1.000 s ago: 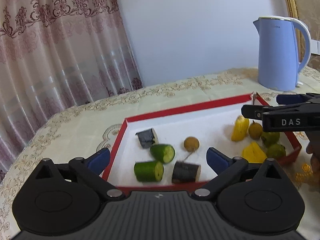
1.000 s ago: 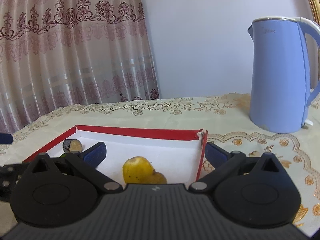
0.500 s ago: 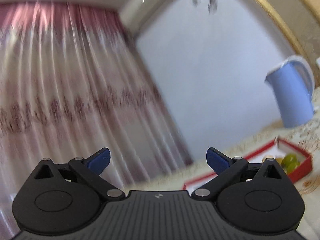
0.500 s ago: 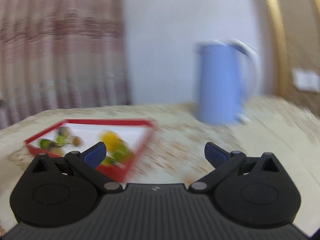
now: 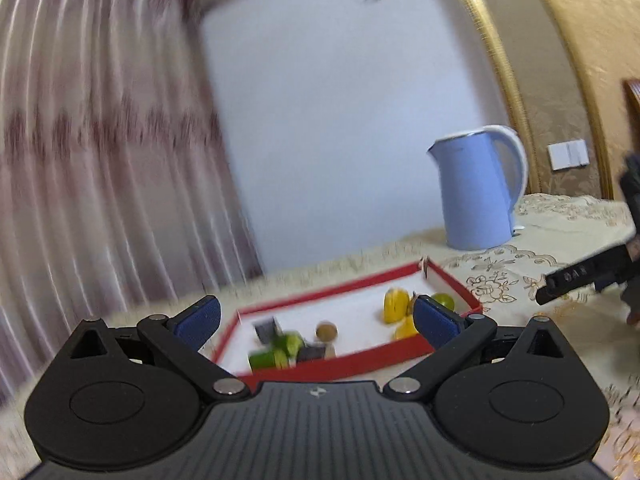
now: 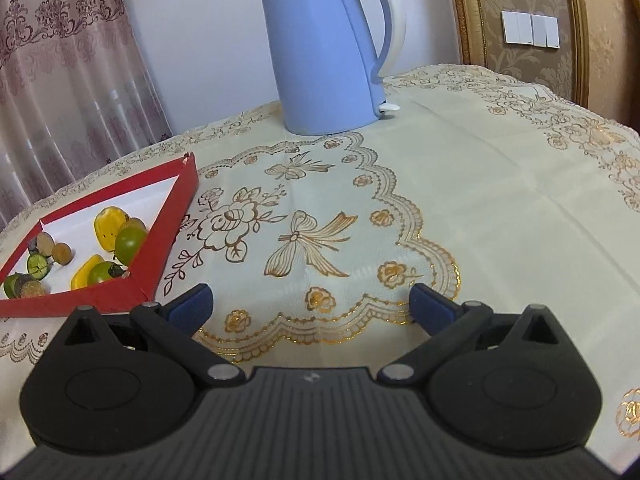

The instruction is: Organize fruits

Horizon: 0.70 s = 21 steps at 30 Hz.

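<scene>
A red-walled tray [image 5: 360,360] with a white floor holds several fruit pieces: green cucumber chunks [image 5: 280,350], dark chunks, a brown longan [image 5: 327,331] and yellow pieces [image 5: 394,306]. The tray also shows in the right wrist view [image 6: 160,248], at the left, with yellow fruit [image 6: 109,227] and green round fruit [image 6: 129,239]. My left gripper [image 5: 316,320] is open and empty, raised before the tray's near wall. My right gripper [image 6: 310,302] is open and empty over bare tablecloth, right of the tray; it also shows at the right edge of the left wrist view [image 5: 576,280].
A blue electric kettle [image 6: 328,52] stands on the embroidered cream tablecloth [image 6: 460,200] behind the tray. A patterned curtain [image 6: 60,80] hangs at the left. A gold-framed wall panel with switches [image 6: 528,30] is at the right.
Both grippers pulled back from the tray. The right one swung right over the tablecloth. The left one tilted up, then came back down toward the tray. Both stayed open and empty.
</scene>
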Available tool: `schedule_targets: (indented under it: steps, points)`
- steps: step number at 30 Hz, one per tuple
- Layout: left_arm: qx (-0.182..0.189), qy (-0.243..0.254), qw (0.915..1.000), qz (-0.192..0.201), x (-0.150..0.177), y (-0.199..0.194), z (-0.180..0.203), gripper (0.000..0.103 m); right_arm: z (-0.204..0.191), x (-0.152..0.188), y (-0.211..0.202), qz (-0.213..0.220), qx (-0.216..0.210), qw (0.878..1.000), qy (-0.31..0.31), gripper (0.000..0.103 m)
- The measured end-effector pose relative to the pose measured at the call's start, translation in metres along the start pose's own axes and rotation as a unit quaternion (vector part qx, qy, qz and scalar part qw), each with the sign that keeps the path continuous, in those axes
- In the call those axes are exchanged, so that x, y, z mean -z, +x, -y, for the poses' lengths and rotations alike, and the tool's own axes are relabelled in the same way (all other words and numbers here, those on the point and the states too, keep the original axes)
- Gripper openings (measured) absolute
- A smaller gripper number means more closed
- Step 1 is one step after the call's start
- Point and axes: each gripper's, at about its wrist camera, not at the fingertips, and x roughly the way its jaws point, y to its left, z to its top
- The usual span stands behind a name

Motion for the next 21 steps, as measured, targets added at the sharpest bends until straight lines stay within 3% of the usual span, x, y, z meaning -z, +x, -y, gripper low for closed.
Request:
schedule_targets:
  steps: [7, 14, 21]
  points:
    - [-0.018, -0.033, 0.9974, -0.062, -0.010, 0.025, -0.023, 0.103, 0.000, 0.002, -0.005, 0.001, 0.001, 1.000, -0.001, 0.103]
    - [-0.042, -0.063, 0.9880, -0.135, -0.007, 0.030, -0.043, 0.103, 0.004, 0.002, -0.006, 0.004, -0.006, 1.000, 0.007, 0.103]
    - [-0.084, -0.041, 0.9870, -0.131, -0.004, 0.021, -0.049, 0.103, 0.004, 0.002, -0.007, 0.004, -0.006, 1.000, 0.008, 0.103]
